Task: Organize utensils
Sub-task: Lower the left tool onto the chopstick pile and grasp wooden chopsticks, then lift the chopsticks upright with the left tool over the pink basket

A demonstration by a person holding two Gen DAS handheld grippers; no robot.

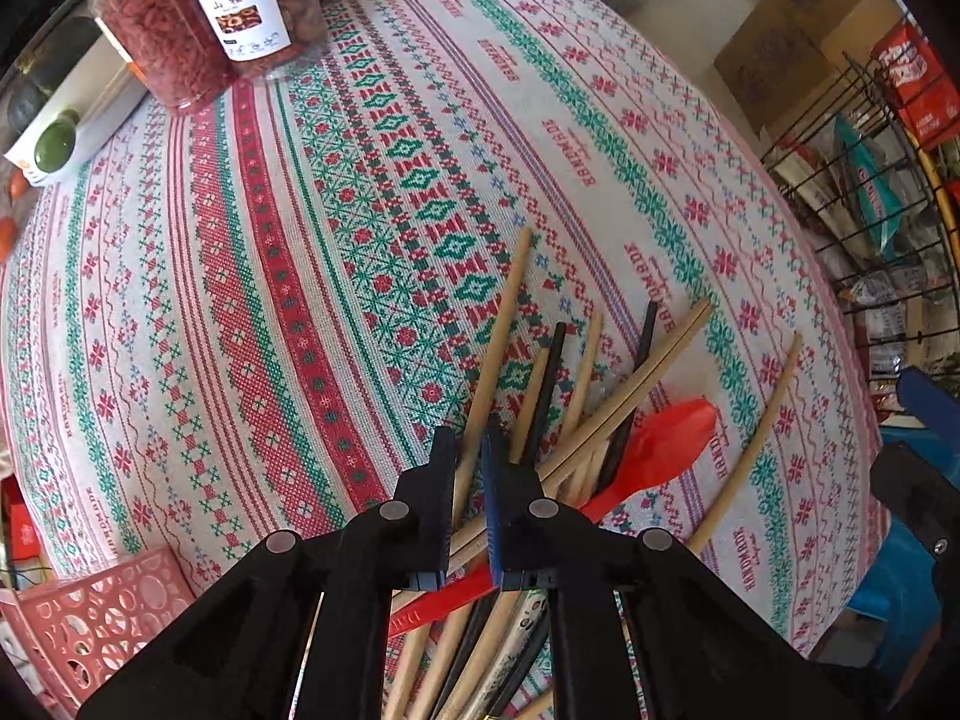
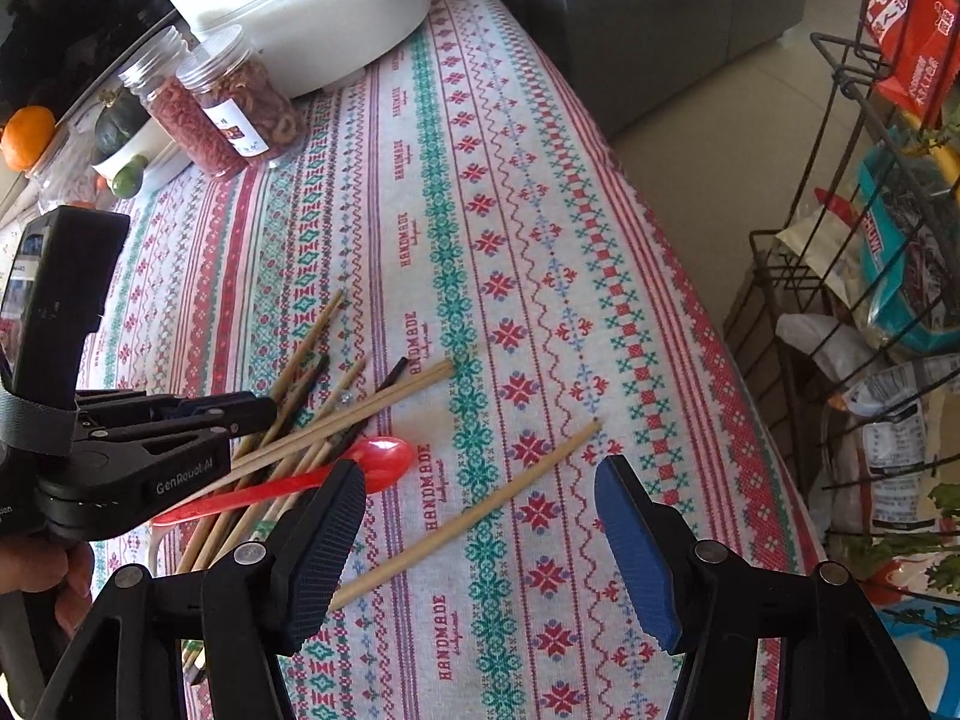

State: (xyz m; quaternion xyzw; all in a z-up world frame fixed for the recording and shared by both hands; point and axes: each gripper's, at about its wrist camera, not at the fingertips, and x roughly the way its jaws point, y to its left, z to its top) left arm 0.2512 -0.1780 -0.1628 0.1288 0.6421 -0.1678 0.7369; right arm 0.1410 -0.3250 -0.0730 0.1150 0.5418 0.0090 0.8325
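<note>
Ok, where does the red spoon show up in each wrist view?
Left wrist: red spoon lies right of centre, its bowl beside the chopstick pile, handle running under the left hand-held gripper.
Right wrist: red spoon sits lower left of centre, bowl pointing right.
Shared landmark: the lone chopstick just right of the spoon.

The word "HANDMADE" is woven in red, repeated in rows, into the patterned tablecloth (image 2: 414, 246) on the desk; in the left wrist view it is seen upside down. "GenRobot.AI" is printed in white on the black body of the left hand-held gripper (image 2: 273, 411). Two Chinese characters, "山楂", are printed on the white label of a clear jar (image 1: 243, 18). Chinese characters are shown on the red snack packets (image 2: 912, 18) in the wire rack, too distorted to be read.
</note>
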